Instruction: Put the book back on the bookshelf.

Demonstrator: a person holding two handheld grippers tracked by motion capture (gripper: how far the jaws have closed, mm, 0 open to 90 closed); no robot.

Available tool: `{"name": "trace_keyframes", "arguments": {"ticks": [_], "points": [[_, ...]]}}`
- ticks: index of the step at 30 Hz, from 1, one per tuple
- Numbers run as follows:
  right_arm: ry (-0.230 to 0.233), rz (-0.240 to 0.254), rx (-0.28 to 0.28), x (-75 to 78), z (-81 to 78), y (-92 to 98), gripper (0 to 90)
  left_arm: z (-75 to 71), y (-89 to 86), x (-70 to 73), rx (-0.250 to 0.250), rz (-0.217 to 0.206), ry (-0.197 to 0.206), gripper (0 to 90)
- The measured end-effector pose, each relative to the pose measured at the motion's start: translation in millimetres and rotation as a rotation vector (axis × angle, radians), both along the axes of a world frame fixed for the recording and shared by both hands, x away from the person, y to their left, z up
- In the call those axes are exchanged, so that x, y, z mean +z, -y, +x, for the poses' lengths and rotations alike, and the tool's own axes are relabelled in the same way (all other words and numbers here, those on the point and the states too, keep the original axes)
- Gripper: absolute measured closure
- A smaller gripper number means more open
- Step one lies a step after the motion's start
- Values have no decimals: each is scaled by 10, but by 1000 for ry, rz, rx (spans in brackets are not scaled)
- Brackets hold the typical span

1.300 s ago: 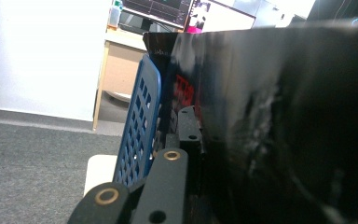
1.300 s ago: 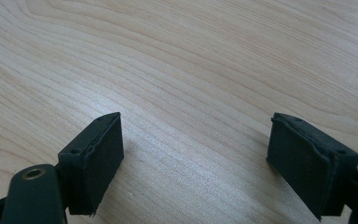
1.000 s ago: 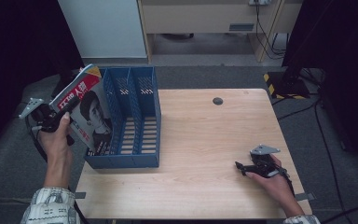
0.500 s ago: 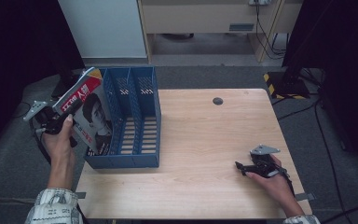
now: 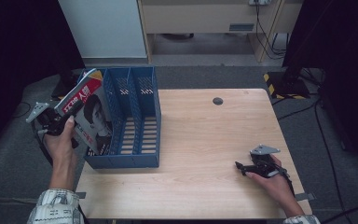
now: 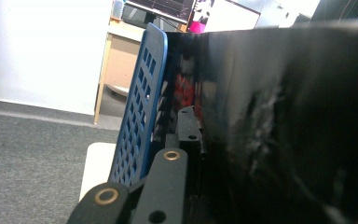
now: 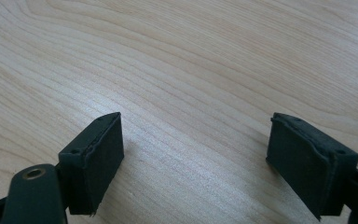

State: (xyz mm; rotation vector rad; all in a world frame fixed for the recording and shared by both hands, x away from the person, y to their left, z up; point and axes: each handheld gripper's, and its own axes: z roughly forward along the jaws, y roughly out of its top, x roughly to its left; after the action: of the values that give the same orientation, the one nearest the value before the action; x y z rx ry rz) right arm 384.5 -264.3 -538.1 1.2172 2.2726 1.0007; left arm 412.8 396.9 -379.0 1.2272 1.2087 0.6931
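A magazine (image 5: 92, 109) with a red title strip and a portrait cover leans tilted at the left end of a blue three-slot file rack (image 5: 142, 116). Its lower edge is down by the rack's left wall, and its top sticks out above. My left gripper (image 5: 74, 109) is shut on the magazine's left edge. In the left gripper view the dark glossy cover (image 6: 284, 130) lies against the left gripper (image 6: 191, 128), with the rack's perforated blue wall (image 6: 140, 116) just to the left. My right gripper (image 5: 241, 166) rests open on the wooden table (image 5: 205, 135), with bare wood (image 7: 191, 56) between its pads (image 7: 98, 158).
The rack stands on the table's left side, at its edge. A small black round cap (image 5: 217, 101) sits near the far edge. Beyond the table are a white cabinet (image 5: 105, 28), a wooden desk (image 5: 205, 16), cables and a yellow-black striped base (image 5: 271, 83) on grey carpet.
The left hand has shifted slightly with the magazine still gripped at the rack's left end. The right hand has stayed put.
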Motion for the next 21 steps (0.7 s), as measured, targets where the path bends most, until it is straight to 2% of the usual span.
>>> {"name": "trace_keyframes", "arguments": {"ticks": [15,21], "points": [[0,-1,1,0,0,1,187,-4,-13,-27,8,2,-4,859],[0,-1,2,0,0,1,187,9,15,7,9,18,1,862]]}}
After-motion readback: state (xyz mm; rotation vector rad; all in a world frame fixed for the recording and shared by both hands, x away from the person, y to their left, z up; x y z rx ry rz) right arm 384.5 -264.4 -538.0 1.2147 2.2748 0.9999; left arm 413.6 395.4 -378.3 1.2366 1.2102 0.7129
